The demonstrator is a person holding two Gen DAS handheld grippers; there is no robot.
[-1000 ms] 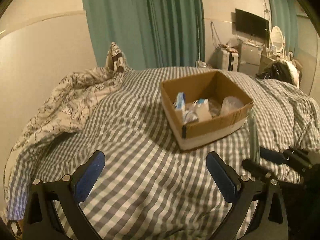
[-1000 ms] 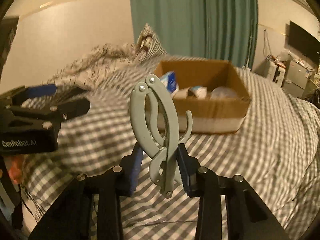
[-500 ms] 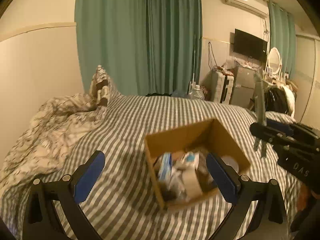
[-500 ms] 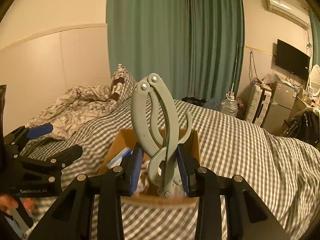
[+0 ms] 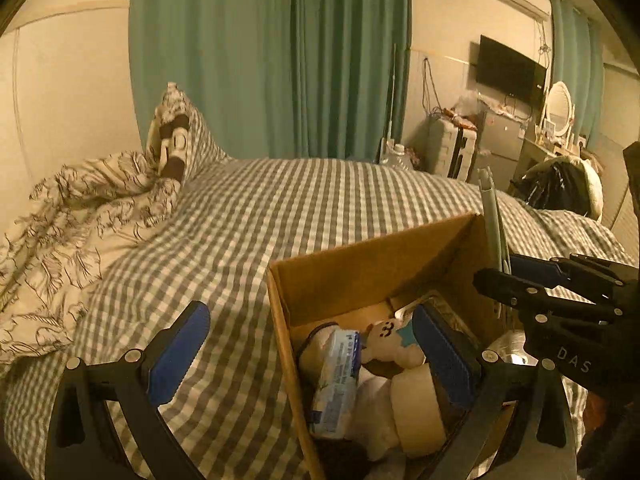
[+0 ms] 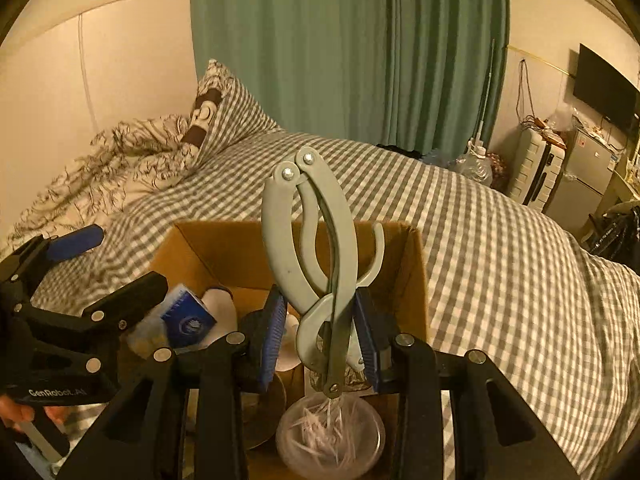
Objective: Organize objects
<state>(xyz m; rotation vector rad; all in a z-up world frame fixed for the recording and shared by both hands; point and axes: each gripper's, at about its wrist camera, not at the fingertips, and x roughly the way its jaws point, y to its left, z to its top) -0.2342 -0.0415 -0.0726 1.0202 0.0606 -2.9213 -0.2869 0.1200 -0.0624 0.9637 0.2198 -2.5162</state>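
An open cardboard box (image 5: 360, 268) sits on the checked bed; it also shows in the right wrist view (image 6: 416, 264). Inside lie a blue-white packet (image 5: 336, 384), a small plush figure (image 5: 386, 344), a tape roll (image 5: 416, 408) and a clear round container (image 6: 332, 436). My right gripper (image 6: 320, 332) is shut on a grey hinged plastic tool (image 6: 312, 248), held upright over the box; the tool shows edge-on in the left wrist view (image 5: 494, 224). My left gripper (image 5: 308, 356) is open and empty, its right finger over the box, its left finger over the bed.
The grey-white checked duvet (image 5: 248, 216) covers the bed. A crumpled patterned blanket (image 5: 80, 220) and a pillow (image 5: 176, 140) lie at the left. Green curtains (image 5: 272, 56) hang behind. A suitcase, fridge and TV (image 5: 508, 68) stand at the right.
Both grippers have come down closer to the box. The right gripper, still holding the grey tool, now hangs over the box's inside. The left gripper stays open.
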